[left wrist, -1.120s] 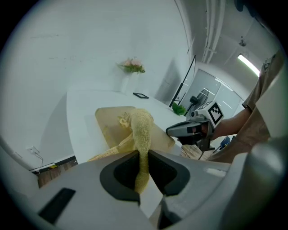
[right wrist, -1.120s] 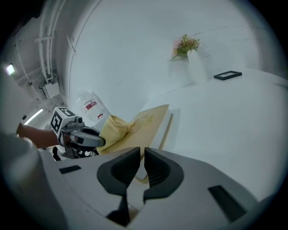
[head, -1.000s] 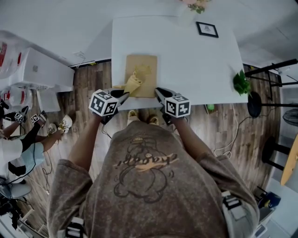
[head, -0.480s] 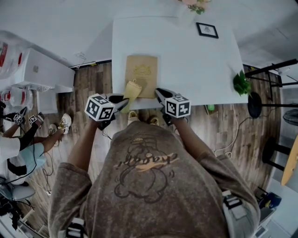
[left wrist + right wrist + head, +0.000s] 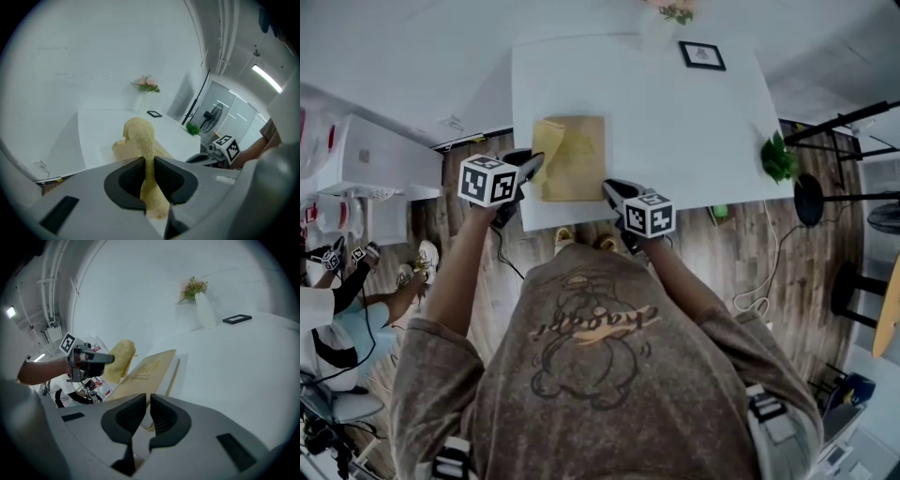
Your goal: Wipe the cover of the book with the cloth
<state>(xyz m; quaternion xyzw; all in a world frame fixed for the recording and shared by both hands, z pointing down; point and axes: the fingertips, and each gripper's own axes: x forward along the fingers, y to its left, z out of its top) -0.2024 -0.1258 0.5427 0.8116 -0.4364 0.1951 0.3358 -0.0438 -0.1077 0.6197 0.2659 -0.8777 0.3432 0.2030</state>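
A tan book [image 5: 577,159] lies flat near the front edge of the white table [image 5: 675,122]. My left gripper [image 5: 532,167] is shut on a yellow cloth [image 5: 547,139], which hangs over the book's left edge. In the left gripper view the cloth [image 5: 140,136] stands up between the jaws of that gripper [image 5: 149,171]. My right gripper [image 5: 611,190] sits at the book's near right corner. Its jaws [image 5: 149,401] are shut with nothing between them, over the book [image 5: 145,369]. That view also shows the left gripper [image 5: 93,359] and the cloth [image 5: 119,359].
A small black picture frame [image 5: 701,55] and a white vase with flowers [image 5: 661,23] stand at the table's far side. A green plant [image 5: 778,159] sits by the right edge. Stools [image 5: 825,202] stand on the right, and a white cabinet [image 5: 356,155] and seated people [image 5: 337,309] on the left.
The left gripper has carried the cloth from the book's near edge to the left and away from me, up to the book's left edge. The right gripper stays at the near right corner.
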